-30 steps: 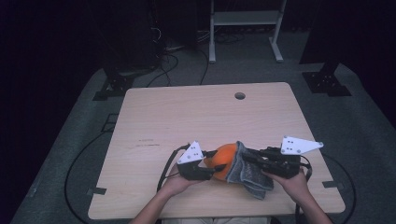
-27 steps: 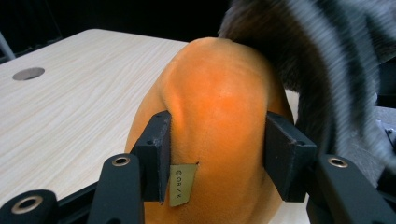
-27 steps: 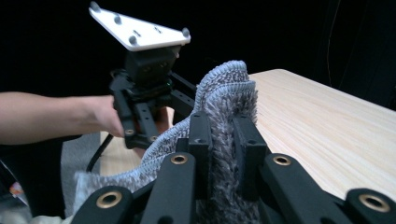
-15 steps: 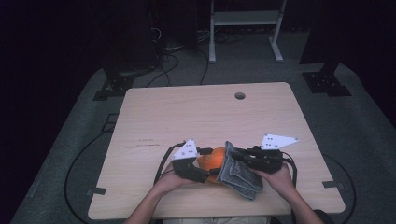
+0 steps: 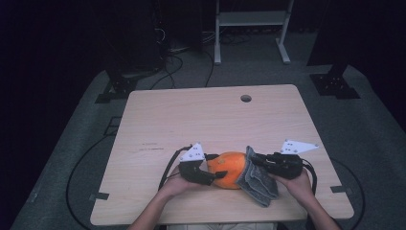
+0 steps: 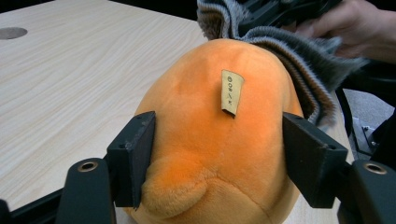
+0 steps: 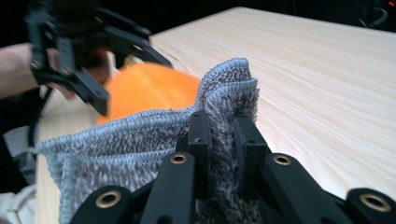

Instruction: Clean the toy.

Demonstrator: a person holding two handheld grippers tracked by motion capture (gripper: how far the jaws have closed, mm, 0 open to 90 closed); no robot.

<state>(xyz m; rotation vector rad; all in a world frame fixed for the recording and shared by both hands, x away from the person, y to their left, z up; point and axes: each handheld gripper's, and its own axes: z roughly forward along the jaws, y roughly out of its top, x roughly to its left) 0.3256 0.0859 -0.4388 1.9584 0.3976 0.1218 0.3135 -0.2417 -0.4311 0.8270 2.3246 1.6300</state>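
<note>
Near the table's point(image 5: 158, 120) front edge: orange plush toy point(image 5: 230, 168) and grey cloth point(image 5: 258, 179).
Left gripper point(image 6: 217, 161) jaws have just been closing, flanking the toy; right gripper point(image 7: 223, 135) clamped on cloth. Far tabletop open.

A small tan tag point(image 6: 231, 91) is sewn on the orange plush toy point(image 6: 219, 140). Its tiny marks are too small to read.
</note>
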